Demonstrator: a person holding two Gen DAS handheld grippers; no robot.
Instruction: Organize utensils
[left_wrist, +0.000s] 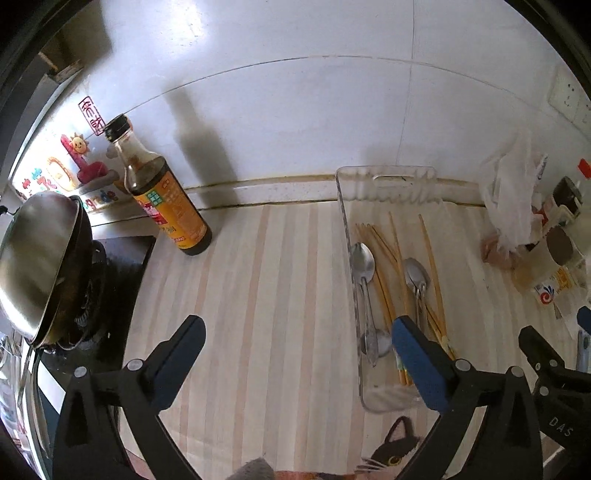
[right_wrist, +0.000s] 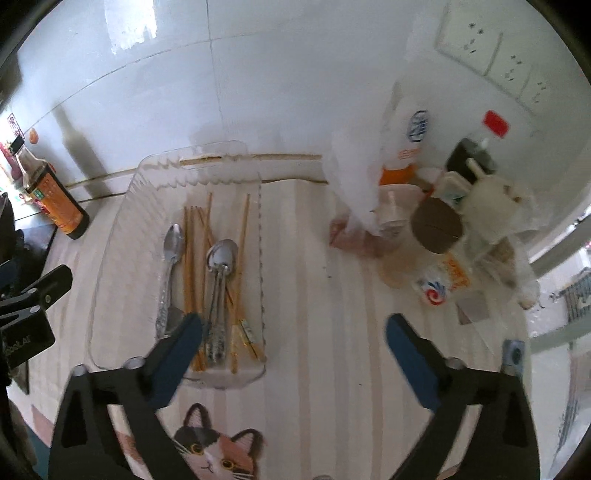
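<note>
We judge the sorting to be close to finished, or at least past its gathering stage. Every utensil we can find lies inside the clear tray (right_wrist: 110, 236), which sits on the striped worktop (left_wrist: 258, 295) ahead of both tools.

From the right hand-held gripper (right_wrist: 293, 325), the tray is ahead and to the left, its near end just past the left finger. In it we see a lone spoon (right_wrist: 171, 247) along the tray's left side, a stack of spoons (right_wrist: 221, 258) nearer the middle, and the chopsticks (right_wrist: 190, 258) spread between and beside them. From the left hand-held gripper (left_wrist: 297, 332), the same tray lies ahead and to the right, its near corner partly behind the right finger.

Both tools stand wide open and hold nothing; neither touches the tray or its contents.

What seems left is tidying rather than collecting. The chopsticks are not bundled: several run parallel, while a few cross at an angle under or over the spoon stack, and we cannot tell which. The lone spoon lies apart from the others. We find no loose utensil on the worktop itself.

Farther ahead and left of the left tool stands a sauce bottle (left_wrist: 166, 199), with a wok lid (left_wrist: 37, 258) further left. Ahead and right of the right tool is a cluster of jars and packets (right_wrist: 443, 229), well apart from the tray.
</note>
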